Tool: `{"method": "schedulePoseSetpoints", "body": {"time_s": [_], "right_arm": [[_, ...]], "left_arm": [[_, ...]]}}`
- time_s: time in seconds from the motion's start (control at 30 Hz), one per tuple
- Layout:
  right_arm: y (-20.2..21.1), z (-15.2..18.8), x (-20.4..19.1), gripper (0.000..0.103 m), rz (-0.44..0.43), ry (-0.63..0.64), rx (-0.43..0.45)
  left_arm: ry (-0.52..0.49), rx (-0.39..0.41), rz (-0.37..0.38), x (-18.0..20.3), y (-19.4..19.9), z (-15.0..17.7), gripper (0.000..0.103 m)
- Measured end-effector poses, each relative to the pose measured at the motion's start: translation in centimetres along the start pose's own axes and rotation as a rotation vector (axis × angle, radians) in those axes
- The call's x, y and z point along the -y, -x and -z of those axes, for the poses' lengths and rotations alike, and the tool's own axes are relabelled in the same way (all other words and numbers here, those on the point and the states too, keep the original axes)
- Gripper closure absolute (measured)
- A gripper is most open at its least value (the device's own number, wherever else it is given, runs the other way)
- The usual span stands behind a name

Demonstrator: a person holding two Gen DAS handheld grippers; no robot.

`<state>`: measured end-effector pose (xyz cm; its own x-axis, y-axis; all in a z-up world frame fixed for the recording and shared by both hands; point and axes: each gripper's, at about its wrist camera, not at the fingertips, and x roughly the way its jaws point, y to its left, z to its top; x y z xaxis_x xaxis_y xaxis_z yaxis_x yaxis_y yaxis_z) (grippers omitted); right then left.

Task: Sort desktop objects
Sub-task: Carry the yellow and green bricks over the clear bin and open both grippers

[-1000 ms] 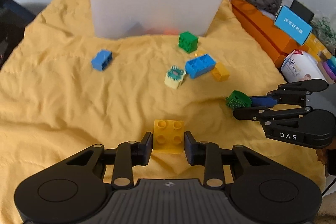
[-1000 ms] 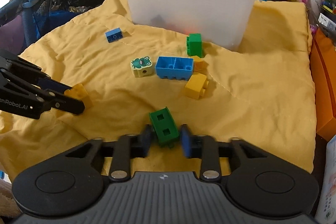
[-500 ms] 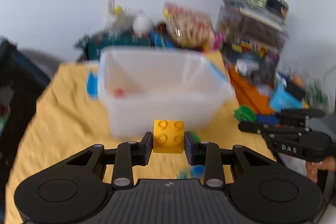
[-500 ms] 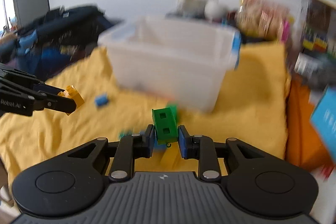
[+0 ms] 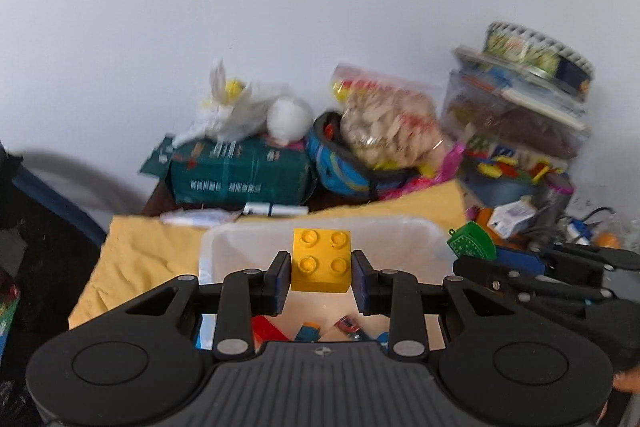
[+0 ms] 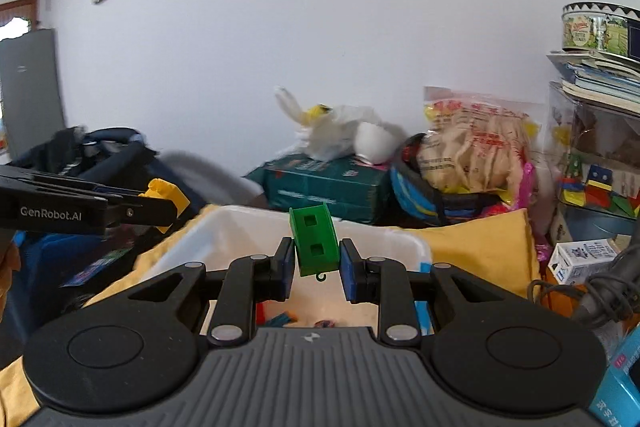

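Observation:
My left gripper [image 5: 320,277] is shut on a yellow four-stud brick [image 5: 321,259] and holds it above the open white plastic bin [image 5: 400,227]. My right gripper [image 6: 314,269] is shut on a green brick [image 6: 314,243] and holds it over the same bin [image 6: 208,231]. Each gripper shows in the other's view: the right one with the green brick [image 5: 472,247] at the right, the left one with the yellow brick [image 6: 166,193] at the left. Several small toys lie on the bin floor [image 5: 348,327].
The bin stands on a yellow cloth [image 5: 136,259]. Behind it are a dark green box [image 5: 240,175], a white plastic bag [image 5: 240,111], a snack bag [image 5: 388,131] and stacked containers [image 5: 520,115] against a white wall. A blue carton [image 6: 616,387] is at the right.
Both grippers have lifted their bricks off the cloth and moved forward to above the bin. The views have tilted up, so the loose bricks on the cloth have left view.

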<state>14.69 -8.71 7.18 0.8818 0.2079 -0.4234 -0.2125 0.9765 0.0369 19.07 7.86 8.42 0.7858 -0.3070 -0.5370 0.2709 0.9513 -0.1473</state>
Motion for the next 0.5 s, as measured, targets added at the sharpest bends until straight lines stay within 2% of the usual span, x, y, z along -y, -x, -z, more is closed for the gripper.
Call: {"method": "schedulePoseSetpoints", "body": {"time_s": [0.17, 0.2, 0.23, 0.27, 0.4, 0.5], "right_arm": [[-3.6, 0.9, -0.9, 0.076, 0.017, 0.017, -0.093], [-4.4, 1.2, -1.1, 0.074, 0.01, 0.02, -0.125], [-4.6, 1.6, -1.2, 0.072, 0.007, 0.024, -0.149], [-4.7, 1.9, -1.3, 0.07, 0.005, 0.025, -0.162], [-4.0, 2.5, -1.3, 0.066, 0.006, 0.016, -0.153], [-2.6, 2.8, -0.9, 0.059, -0.001, -0.021, -0.148]], "left_arm": [[-0.041, -0.117, -0.045, -0.4, -3.5, 1.8, 0.067], [-0.038, -0.129, -0.036, -0.5, -3.6, 2.2, 0.065], [-0.036, -0.132, -0.036, -0.6, -3.6, 2.4, 0.057], [-0.035, -0.131, -0.045, -0.6, -3.4, 2.7, 0.054], [0.002, -0.093, -0.032, -0.9, -1.3, 3.0, 0.053], [-0.001, -0.037, -0.035, -0.6, 1.4, 3.9, 0.04]]}}
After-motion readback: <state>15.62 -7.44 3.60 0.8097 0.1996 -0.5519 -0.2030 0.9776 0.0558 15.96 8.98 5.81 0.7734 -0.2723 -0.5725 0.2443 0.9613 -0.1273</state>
